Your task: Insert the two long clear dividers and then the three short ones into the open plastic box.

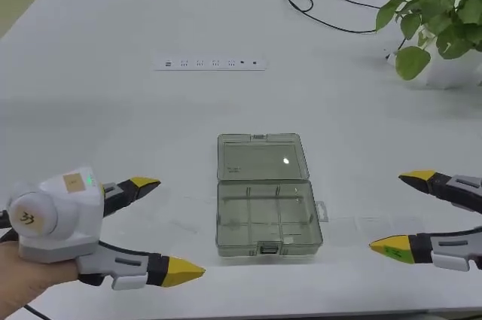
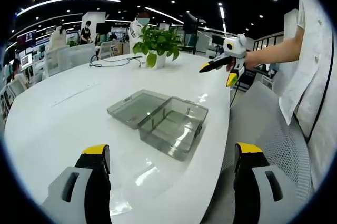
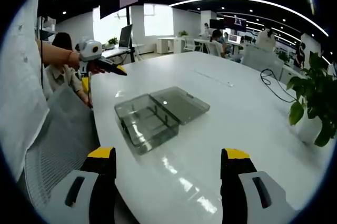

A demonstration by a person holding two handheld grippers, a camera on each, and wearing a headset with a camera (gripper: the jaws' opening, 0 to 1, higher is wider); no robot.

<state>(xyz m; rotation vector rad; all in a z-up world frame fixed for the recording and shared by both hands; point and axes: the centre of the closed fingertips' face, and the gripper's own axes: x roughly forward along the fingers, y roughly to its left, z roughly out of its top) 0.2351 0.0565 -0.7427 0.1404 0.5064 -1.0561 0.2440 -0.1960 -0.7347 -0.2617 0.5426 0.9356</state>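
Note:
The smoky clear plastic box [image 1: 268, 218] lies open on the white table [image 1: 113, 117], its lid [image 1: 261, 156] flat behind the base. Thin clear dividers stand inside the base and split it into compartments; the box [image 3: 145, 119] shows them too. My left gripper [image 1: 169, 226] hovers open to the left of the box, nothing between its fingers. Open and empty as well, my right gripper [image 1: 398, 211] hangs to the right of it. The box [image 2: 166, 121] lies ahead of the left gripper [image 2: 171, 153], with the right gripper [image 2: 217, 75] beyond. The left gripper [image 3: 104, 78] shows past the right gripper [image 3: 171, 155].
A white power strip [image 1: 209, 63] lies behind the box. A black cable [image 1: 320, 0] loops at the far side, beside a potted plant [image 1: 440, 15] at the far right. The table's front edge runs just below both grippers. Grey mesh chairs [image 3: 58, 145] stand at that edge.

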